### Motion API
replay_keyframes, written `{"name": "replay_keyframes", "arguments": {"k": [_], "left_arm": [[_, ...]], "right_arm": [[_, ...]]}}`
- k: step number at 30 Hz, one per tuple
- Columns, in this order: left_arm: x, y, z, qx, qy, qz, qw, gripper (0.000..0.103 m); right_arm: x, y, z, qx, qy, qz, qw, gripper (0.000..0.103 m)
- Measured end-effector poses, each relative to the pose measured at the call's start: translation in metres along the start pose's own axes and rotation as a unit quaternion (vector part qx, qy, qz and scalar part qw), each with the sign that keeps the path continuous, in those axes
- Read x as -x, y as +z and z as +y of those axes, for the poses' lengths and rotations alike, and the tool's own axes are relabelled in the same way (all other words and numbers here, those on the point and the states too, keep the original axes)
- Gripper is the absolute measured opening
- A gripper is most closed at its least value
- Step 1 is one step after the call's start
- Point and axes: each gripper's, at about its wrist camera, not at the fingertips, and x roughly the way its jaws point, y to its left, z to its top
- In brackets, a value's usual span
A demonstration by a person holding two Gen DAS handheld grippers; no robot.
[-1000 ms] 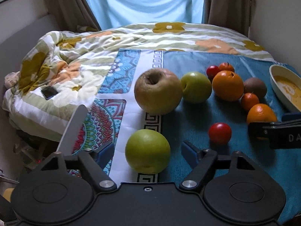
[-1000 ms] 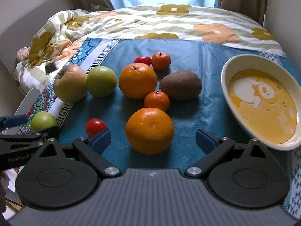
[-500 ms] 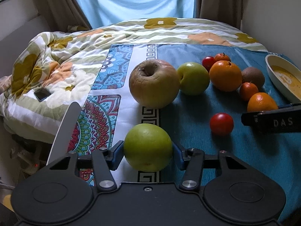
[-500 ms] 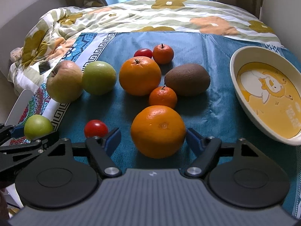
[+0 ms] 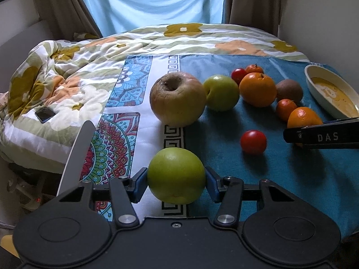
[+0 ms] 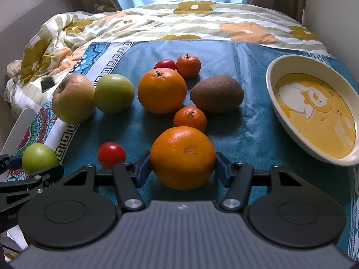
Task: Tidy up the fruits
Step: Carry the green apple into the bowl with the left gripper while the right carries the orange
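Green apple (image 5: 176, 175), near edge of blue cloth (image 5: 280, 168), clamped at widest pt by left hand-held gripper (image 5: 176, 183); right hand-held gripper (image 6: 182, 170) clamps orange (image 6: 182, 157) nr bowl (image 6: 285, 116). Both look firm, round, roll-prone.

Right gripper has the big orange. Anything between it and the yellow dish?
Nothing visible. The right gripper is shut on the near orange; the dish sits ahead to its right, with only bare teal cloth between. The kiwi and small mandarin lie left of that line.
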Motion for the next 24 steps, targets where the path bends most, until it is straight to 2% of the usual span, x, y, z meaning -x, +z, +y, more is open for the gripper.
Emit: {"name": "replay_keyframes", "arguments": {"k": [11,18,24], "left_arm": [[0.044,0.028,-0.021,-0.017,-0.034,-0.031,0.9988,0.057],[0.064,0.061,-0.061,-0.049,-0.058,-0.060,0.9953,0.057],[0.067,0.083,-0.108,-0.061,-0.073,-0.065,0.9933,0.057]], "right_arm": [[0.052,0.011,-0.021,-0.027,-0.011,-0.028,0.999,0.074],[0.092,0.024,-0.066,-0.053,-0.029,-0.054,0.997,0.074],[0.114,0.031,-0.119,-0.065,-0.046,-0.062,0.995,0.074]]}}
